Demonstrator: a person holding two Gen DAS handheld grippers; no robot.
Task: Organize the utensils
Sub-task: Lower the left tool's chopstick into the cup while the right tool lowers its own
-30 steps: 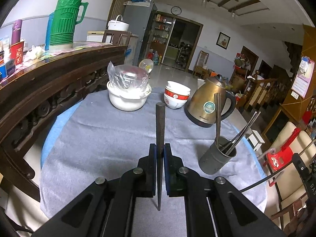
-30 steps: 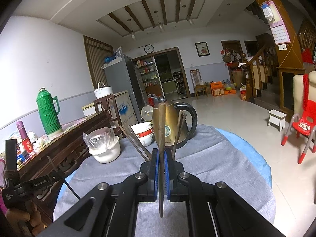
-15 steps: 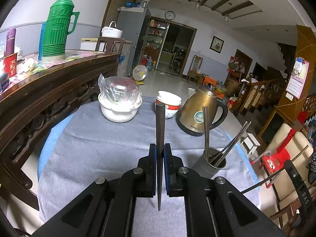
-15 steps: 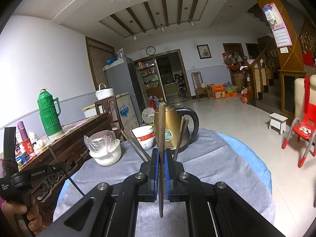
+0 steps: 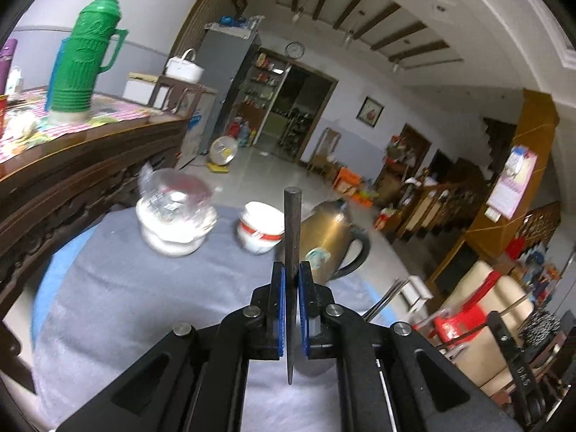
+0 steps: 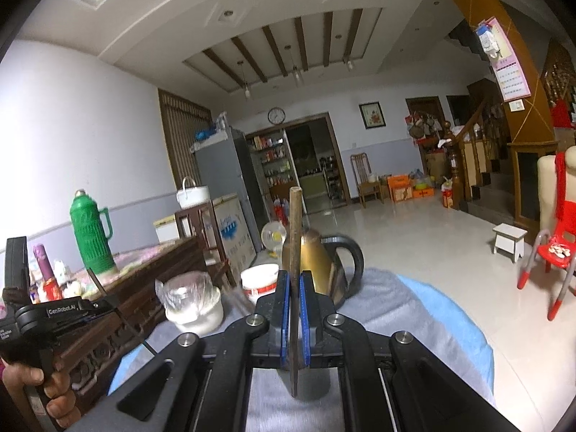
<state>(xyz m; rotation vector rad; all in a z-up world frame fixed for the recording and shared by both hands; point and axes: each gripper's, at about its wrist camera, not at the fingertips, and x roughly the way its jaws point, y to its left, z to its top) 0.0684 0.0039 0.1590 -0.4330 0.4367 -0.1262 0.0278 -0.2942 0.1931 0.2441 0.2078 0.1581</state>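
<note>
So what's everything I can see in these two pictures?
chopstick: one, dark grey, upright in left gripper
chopstick: one, brown, upright in right gripper
kettle: one, gold, on table
bowls: stacked, white and red, beside kettle
covered bowl: one, white, plastic-wrapped
tablecloth: one, grey
thermos: one, green, on sideboard
hand: one, gripping left handle

Pale walls and a glossy tiled floor (image 6: 414, 223); a round wall clock (image 6: 276, 115) hangs above the dark wooden doorway (image 6: 309, 165), beneath brown ceiling beams (image 6: 273, 54).
</note>
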